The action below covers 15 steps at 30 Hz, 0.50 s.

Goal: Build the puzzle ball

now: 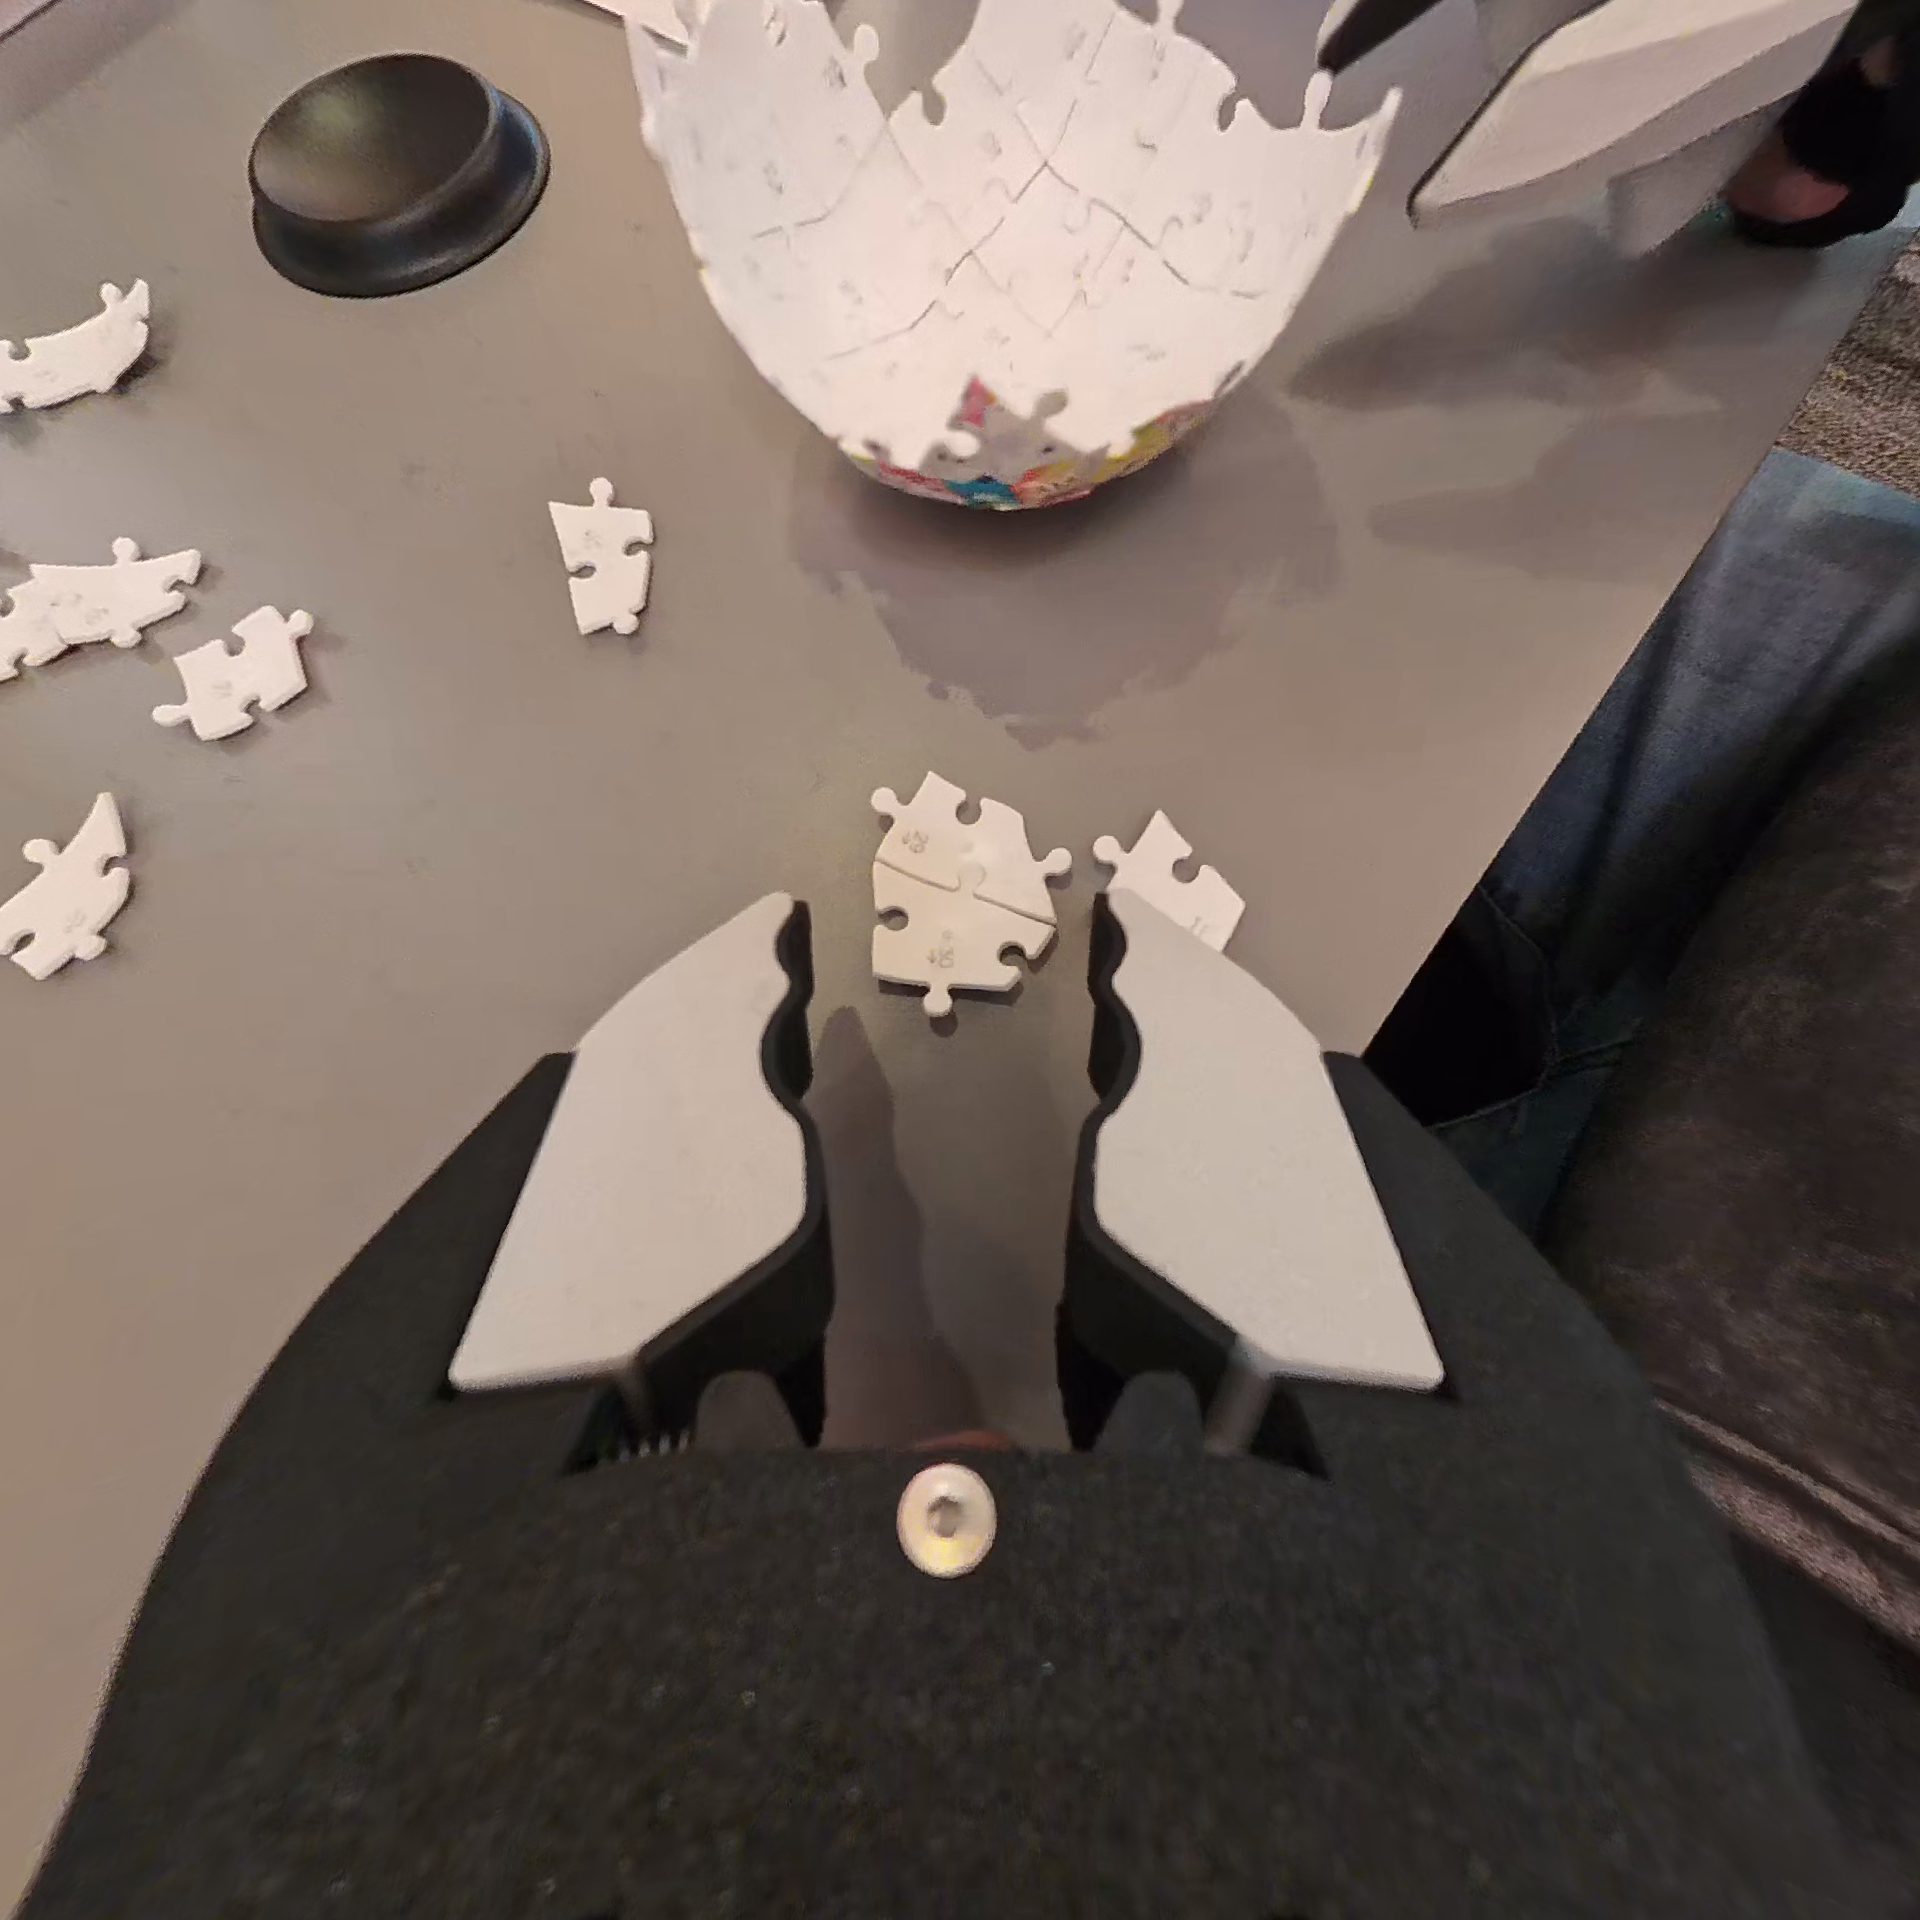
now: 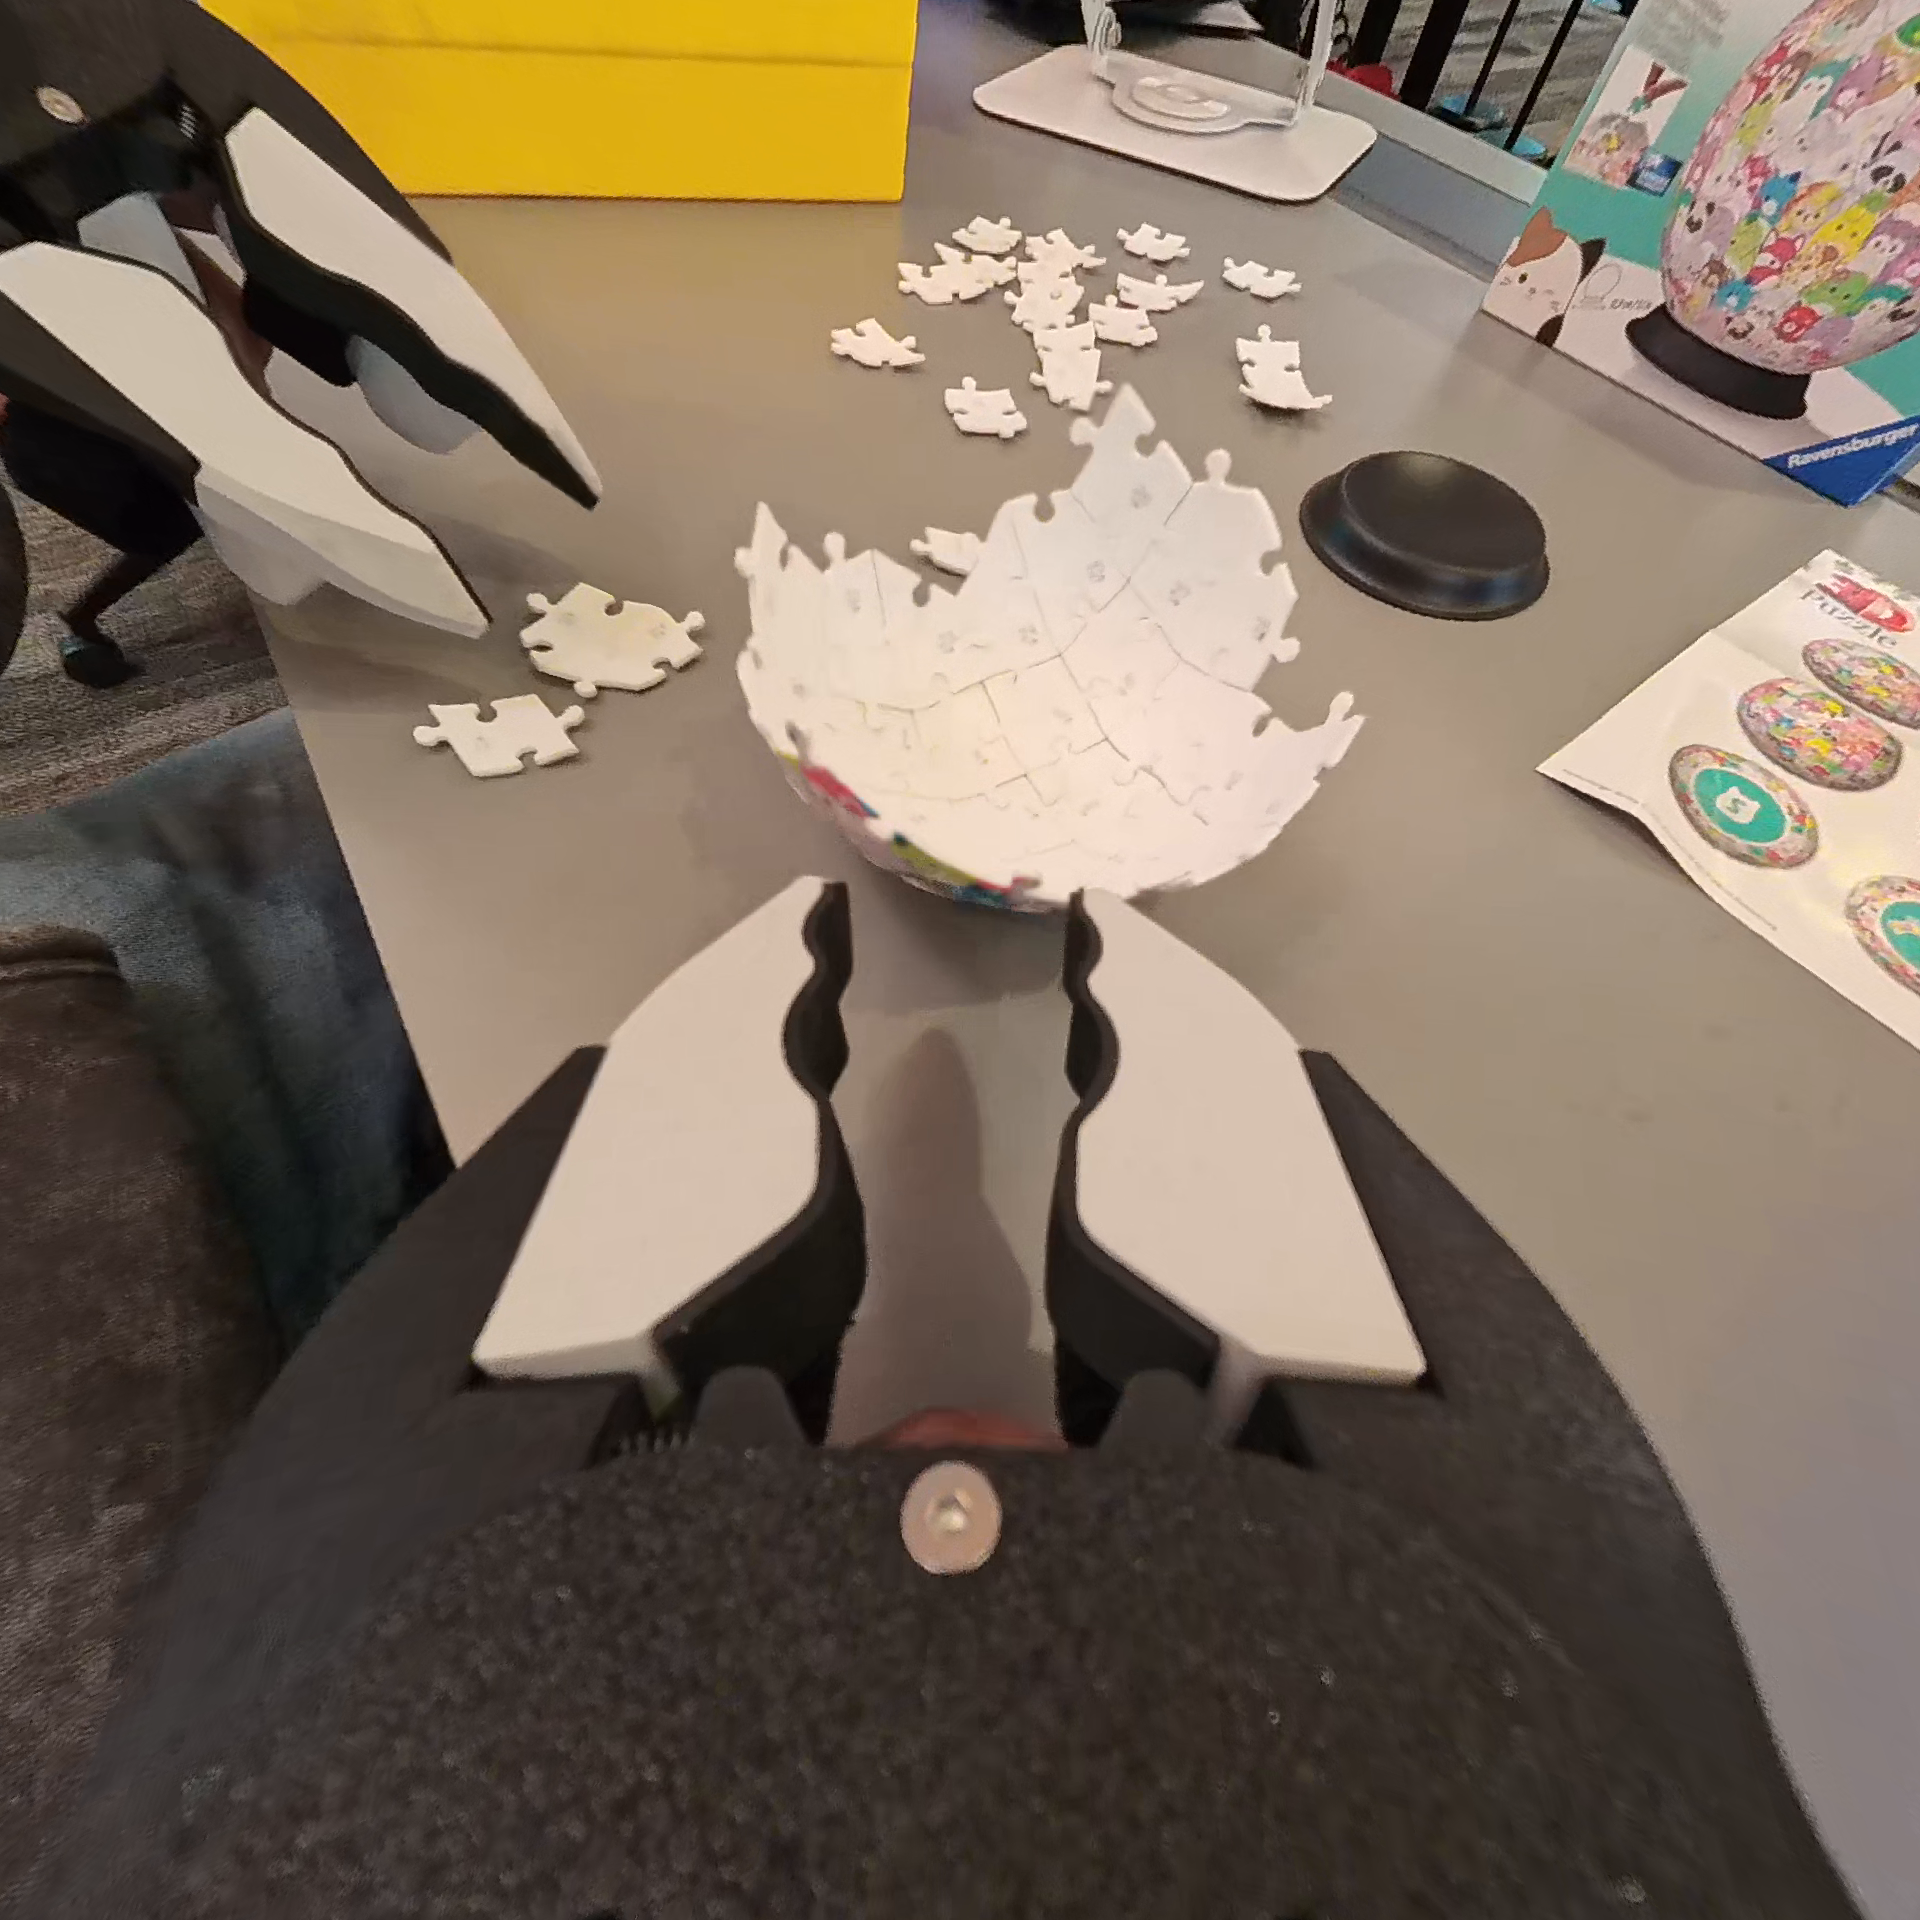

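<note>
Half-built white puzzle-ball shell with jagged rim and coloured outside (image 2: 1049, 717) resting open side up on grey counter (image 2: 1351, 1091), mid-scene. Left tongs (image 1: 940, 914) released, empty, hovering just near of a small joined cluster of white curved pieces (image 1: 961, 899) by the near counter edge; single white piece (image 1: 1174, 873) just beside it. Right tongs (image 2: 951, 904) released, empty, tips just near of the shell. Black round stand (image 2: 1423, 535) right of shell. More loose white pieces (image 2: 1081, 301) far.
</note>
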### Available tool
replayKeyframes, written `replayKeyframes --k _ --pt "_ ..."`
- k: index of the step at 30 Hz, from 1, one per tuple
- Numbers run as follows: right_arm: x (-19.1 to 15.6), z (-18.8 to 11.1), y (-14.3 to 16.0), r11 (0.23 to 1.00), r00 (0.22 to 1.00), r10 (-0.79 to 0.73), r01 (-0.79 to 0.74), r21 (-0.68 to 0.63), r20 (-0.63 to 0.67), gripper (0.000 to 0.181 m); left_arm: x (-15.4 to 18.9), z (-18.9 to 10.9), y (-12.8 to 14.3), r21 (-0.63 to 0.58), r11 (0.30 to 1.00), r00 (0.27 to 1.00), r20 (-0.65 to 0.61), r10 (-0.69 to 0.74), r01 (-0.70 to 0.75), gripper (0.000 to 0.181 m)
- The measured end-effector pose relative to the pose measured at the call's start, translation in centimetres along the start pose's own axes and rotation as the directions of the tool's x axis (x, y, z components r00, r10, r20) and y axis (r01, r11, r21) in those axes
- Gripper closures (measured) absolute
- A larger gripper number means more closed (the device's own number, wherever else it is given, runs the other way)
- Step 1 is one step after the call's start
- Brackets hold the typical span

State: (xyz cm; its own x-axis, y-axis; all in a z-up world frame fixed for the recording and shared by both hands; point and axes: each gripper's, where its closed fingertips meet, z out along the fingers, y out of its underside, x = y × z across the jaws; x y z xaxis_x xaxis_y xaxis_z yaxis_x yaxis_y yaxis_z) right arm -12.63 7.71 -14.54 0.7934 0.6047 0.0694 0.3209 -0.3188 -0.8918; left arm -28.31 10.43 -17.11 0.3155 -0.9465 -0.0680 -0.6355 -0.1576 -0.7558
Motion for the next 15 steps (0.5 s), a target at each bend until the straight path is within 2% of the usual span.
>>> replayKeyframes --k 7,12,15 --pt "0.4 0.3 0.2 1.0 1.0 0.02 -0.021 -0.019 -0.015 0.144 -0.4 -0.7 0.3 0.0 1.0 0.999 -0.04 0.016 -0.016 0.138" --pt "0.4 0.3 0.2 1.0 1.0 0.02 -0.021 -0.022 -0.012 0.144 0.2 0.3 2.4 -0.123 0.992 0.994 -0.102 -0.031 0.018 0.142" --pt "0.4 0.2 0.1 1.0 1.0 0.023 -0.023 -0.011 -0.012 0.144 0.1 0.7 2.4 -0.136 0.991 0.996 -0.086 -0.021 0.009 0.143"
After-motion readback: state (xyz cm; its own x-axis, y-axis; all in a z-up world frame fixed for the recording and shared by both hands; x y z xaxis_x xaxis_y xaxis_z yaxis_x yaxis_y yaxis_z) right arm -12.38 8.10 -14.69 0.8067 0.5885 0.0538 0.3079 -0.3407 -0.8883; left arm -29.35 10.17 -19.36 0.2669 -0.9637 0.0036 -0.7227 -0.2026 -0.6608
